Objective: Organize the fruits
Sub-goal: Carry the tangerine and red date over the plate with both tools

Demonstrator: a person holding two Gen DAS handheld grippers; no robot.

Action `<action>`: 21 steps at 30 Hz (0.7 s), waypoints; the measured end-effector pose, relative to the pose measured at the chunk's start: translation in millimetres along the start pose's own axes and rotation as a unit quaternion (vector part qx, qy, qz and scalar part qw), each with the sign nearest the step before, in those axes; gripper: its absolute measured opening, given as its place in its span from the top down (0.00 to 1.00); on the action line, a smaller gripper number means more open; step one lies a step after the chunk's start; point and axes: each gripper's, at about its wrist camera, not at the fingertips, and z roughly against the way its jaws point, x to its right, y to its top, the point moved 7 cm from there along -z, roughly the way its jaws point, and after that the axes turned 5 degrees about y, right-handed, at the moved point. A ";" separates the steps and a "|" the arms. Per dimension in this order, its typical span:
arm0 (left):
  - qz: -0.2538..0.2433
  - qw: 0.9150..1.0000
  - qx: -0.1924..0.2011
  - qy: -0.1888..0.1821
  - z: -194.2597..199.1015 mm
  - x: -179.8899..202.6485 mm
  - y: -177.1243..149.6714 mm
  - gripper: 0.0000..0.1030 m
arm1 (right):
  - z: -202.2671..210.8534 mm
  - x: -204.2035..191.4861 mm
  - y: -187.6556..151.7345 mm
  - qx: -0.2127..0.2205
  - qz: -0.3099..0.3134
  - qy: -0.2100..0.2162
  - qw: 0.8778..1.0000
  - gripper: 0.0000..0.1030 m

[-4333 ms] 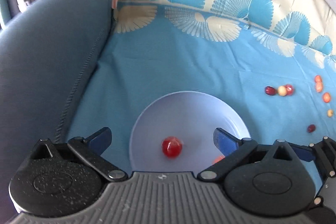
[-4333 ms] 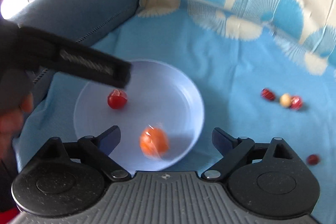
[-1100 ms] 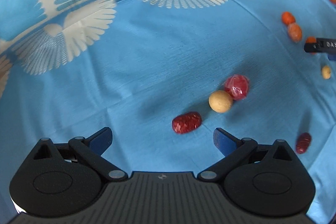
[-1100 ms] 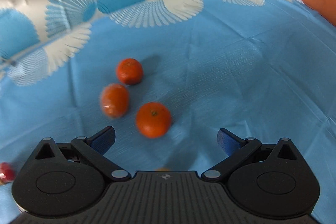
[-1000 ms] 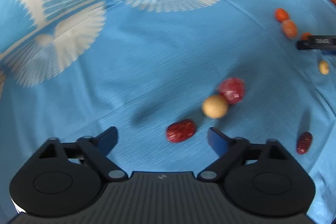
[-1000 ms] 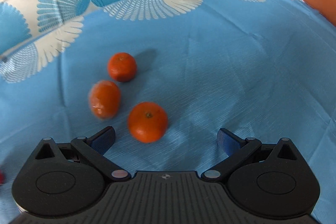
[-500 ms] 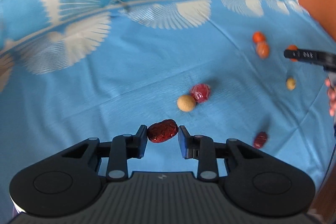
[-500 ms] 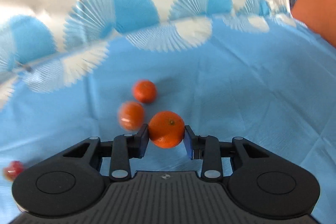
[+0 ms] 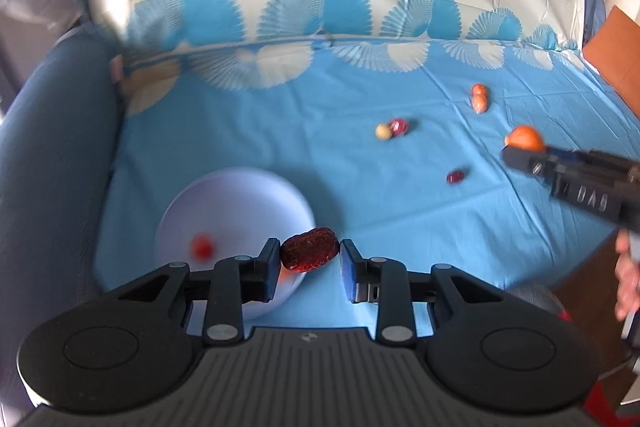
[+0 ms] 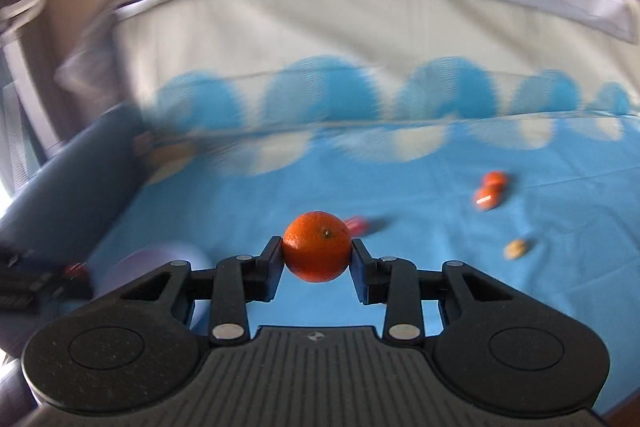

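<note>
Between the pads of the left gripper (image 9: 309, 261) a red date (image 9: 310, 249) is clamped, held just over the near rim of the pale bowl (image 9: 224, 203). Right gripper (image 10: 318, 261) is closed on a tangerine (image 10: 317, 246), well short of the bowl (blurred at the left in its view). Step in hand, as judged: carrying both fruits to the bowl. Next move calls for centring each over the bowl before release. Loose fruits remain on the blue cloth (image 9: 320, 147), among them a second date (image 9: 455, 177).
</note>
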 end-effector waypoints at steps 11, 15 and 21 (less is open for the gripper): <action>0.094 0.995 0.037 0.017 117.9 -56.1 -95.0 0.66 | 79.4 -154.6 -64.4 -0.050 0.052 0.107 0.992 0.64; 0.113 0.992 0.062 0.016 146.2 -63.2 -109.1 0.66 | 102.5 -177.2 -82.3 -0.056 0.071 0.116 0.989 0.64; 0.136 0.987 0.086 0.020 166.6 -72.1 -117.9 0.66 | 127.1 -191.3 -87.6 -0.046 0.102 0.108 0.988 0.64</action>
